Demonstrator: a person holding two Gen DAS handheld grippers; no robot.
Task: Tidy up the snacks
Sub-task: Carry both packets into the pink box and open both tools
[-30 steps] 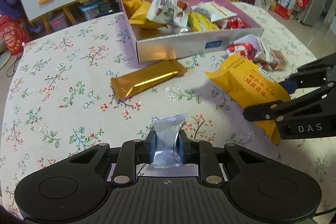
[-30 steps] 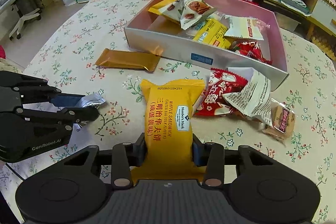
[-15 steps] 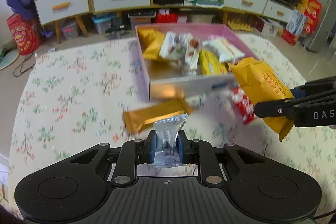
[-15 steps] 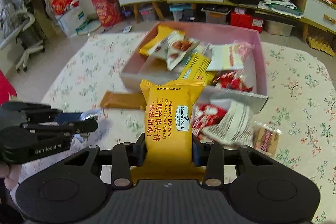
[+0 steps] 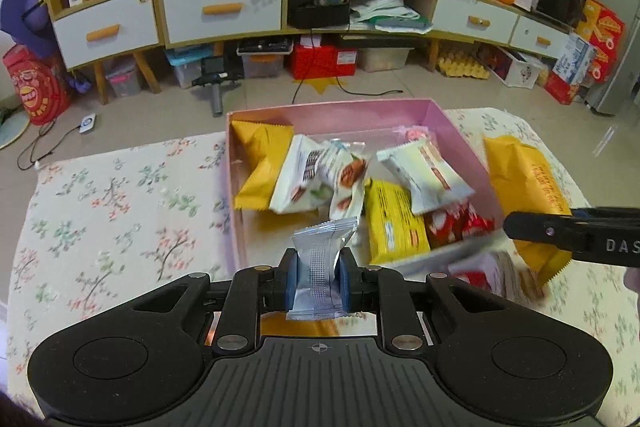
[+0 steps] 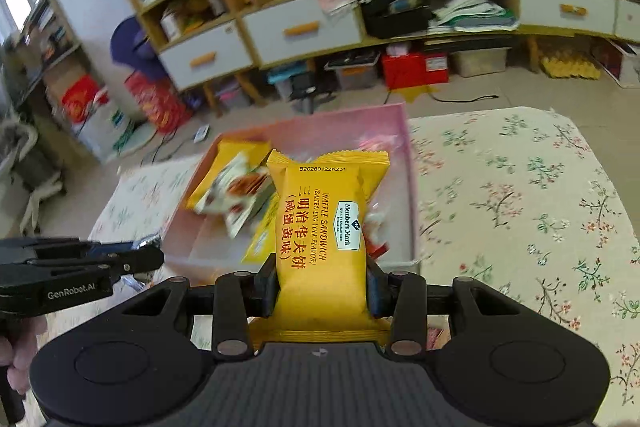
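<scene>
Gripping silver packet (image 5: 319,269), yellow packet (image 6: 322,243)

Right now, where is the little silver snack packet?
In the left wrist view the silver snack packet is pinched between the left gripper fingers, held up at the near left corner of the pink box, in front of the yellow packets inside.

My right gripper (image 6: 322,287): jaws clamped on a yellow waffle sandwich packet (image 6: 320,239), upright, label facing me. Beyond it I see the pink box (image 6: 412,187) on the flowered tablecloth (image 6: 520,207), set toward the table's far edge, holding blurred snack packs (image 6: 236,195) at its left end. My left gripper (image 6: 148,253) enters from the left, pinching a silver wrapper (image 6: 146,242).
</scene>
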